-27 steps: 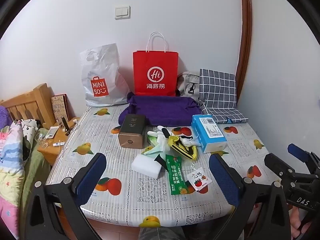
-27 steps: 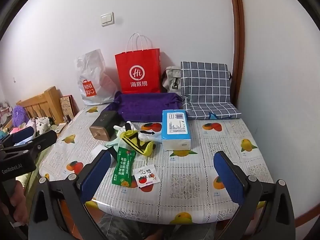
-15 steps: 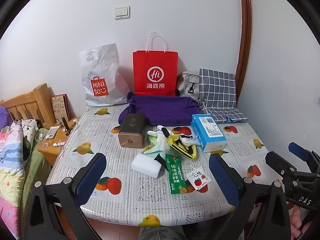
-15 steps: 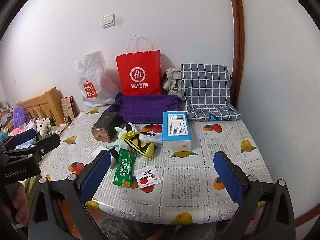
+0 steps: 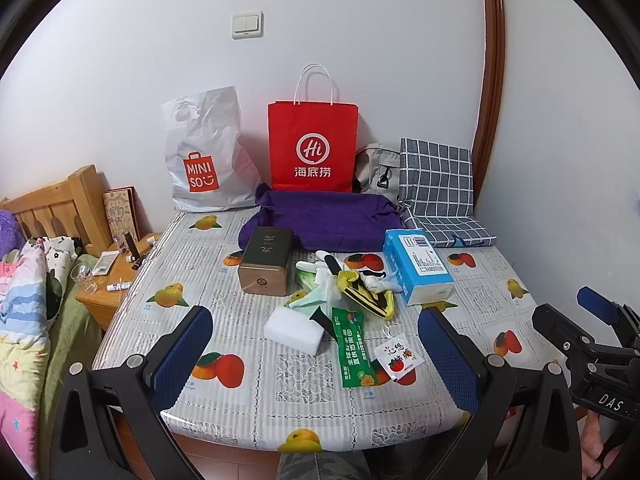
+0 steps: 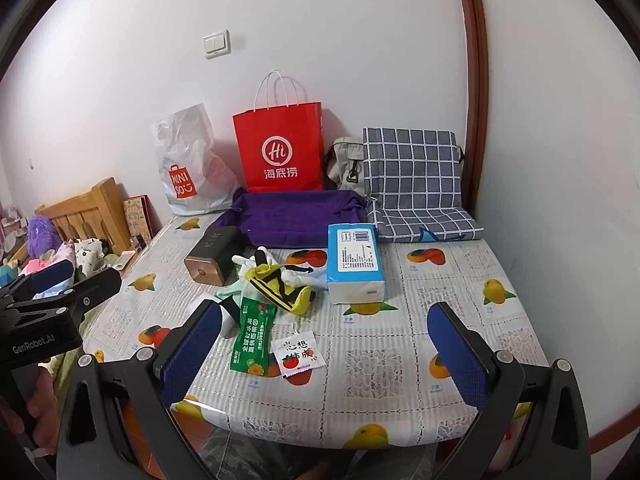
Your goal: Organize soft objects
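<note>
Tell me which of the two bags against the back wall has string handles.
The red paper bag, standing behind the purple cloth. Its white loop handles stick up above its rim. The white plastic bag to its left has only a cut-out grip hole.

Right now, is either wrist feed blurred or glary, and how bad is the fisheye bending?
Left wrist view: sharp, evenly lit, no blur; door frame bows strongly and corners go black. Right wrist view: equally sharp; a small glare streak on the glossy tablecloth near the front edge, door frame curved likewise. Shadows under the tissue pack are soft in both.
</note>
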`<state>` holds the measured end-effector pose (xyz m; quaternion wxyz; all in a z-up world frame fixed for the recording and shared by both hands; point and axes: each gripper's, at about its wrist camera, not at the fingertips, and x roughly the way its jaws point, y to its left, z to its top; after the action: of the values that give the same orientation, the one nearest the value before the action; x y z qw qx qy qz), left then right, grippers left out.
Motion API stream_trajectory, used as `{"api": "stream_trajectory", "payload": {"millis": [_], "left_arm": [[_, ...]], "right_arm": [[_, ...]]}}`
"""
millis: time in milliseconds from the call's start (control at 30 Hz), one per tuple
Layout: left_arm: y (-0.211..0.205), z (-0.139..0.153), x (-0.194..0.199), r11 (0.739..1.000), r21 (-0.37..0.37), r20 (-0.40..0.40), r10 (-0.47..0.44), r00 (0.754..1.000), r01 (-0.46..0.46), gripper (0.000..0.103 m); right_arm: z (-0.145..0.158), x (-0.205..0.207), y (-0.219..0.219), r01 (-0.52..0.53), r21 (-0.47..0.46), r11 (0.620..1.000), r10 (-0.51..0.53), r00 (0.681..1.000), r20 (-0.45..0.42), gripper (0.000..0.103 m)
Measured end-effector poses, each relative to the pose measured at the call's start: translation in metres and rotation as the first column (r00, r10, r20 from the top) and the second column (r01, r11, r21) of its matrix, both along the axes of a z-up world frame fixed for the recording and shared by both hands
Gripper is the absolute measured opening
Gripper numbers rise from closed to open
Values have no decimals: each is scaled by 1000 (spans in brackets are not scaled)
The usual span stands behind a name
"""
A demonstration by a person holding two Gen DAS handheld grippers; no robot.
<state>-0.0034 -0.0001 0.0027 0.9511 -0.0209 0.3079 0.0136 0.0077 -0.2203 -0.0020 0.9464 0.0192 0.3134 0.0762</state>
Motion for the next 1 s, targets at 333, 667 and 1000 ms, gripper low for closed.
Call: {"api": "stream_trajectory", "payload": {"millis": [333,667,1000], "left_arm": [[2,1,0,1000,-1,-2,1,1000,-1,103],[2,1,0,1000,-1,-2,3,1000,-3,103],[2,1,-1,1000,-3,-1,-1,1000,1,103]], "right_arm": [[0,-1,0,0,3,1000,0,1000,1,101],[0,-2,1,-1,9,1000,1,1000,5,101],[1,-3,0,-2,12,1000,2,1000,6,101]]}}
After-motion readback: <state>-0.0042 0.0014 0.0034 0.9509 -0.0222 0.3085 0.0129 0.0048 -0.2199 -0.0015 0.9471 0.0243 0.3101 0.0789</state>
